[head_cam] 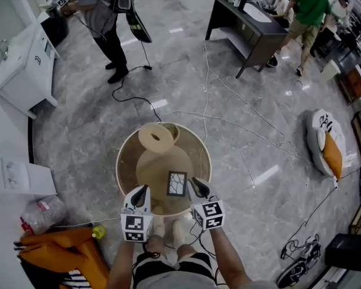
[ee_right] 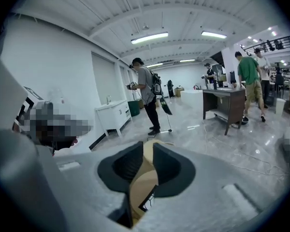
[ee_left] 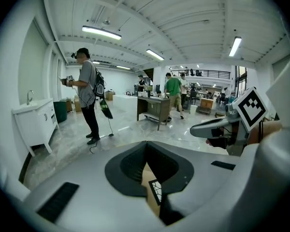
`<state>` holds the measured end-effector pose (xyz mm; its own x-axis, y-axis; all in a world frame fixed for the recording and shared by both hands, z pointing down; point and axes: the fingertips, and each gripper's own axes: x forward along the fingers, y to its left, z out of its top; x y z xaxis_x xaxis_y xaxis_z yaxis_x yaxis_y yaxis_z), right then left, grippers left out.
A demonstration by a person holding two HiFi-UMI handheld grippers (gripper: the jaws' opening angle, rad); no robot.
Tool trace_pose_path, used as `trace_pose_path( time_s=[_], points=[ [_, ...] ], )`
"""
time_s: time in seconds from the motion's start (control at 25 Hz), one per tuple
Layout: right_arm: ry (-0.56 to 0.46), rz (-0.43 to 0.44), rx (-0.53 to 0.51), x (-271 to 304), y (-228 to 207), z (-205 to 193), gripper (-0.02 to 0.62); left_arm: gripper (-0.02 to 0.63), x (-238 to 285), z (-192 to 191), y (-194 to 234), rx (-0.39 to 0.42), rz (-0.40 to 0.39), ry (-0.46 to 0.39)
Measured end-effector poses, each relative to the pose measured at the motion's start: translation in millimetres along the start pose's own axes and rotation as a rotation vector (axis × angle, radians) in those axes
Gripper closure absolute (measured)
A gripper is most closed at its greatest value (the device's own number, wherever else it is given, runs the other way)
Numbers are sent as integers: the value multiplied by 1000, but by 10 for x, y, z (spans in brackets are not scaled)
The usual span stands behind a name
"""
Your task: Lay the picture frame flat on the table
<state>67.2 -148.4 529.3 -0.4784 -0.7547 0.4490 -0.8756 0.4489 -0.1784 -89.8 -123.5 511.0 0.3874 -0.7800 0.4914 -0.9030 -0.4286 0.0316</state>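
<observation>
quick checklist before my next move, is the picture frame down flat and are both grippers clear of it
1. picture frame lying flat on the round table: looks ok
2. picture frame inside the table's rim, no overhang: ok
3. left gripper empty, fingers together: ok
4. right gripper empty, fingers slightly apart: ok
5. tan ring at the far rim, apart from the frame: ok
</observation>
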Motion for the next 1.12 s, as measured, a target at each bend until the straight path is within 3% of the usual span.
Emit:
trace_pose_path(
  time_s=[0.24, 0.52, 0.72, 1.12],
  points=[
    [-97, 16, -70, -503, 175, 434, 591, 589, -436, 385, -170, 19, 39, -61],
    [-182, 35, -90, -1026, 302, 772, 594, 589, -887, 758, -401, 59, 61, -124],
    [-216, 49, -115, -1413, 371, 896, 594, 589, -1183, 833, -633, 91, 53, -150],
    [-245, 56, -153, -2017, 650, 825, 595, 589, -1665, 747, -840, 78, 66, -191]
  ],
)
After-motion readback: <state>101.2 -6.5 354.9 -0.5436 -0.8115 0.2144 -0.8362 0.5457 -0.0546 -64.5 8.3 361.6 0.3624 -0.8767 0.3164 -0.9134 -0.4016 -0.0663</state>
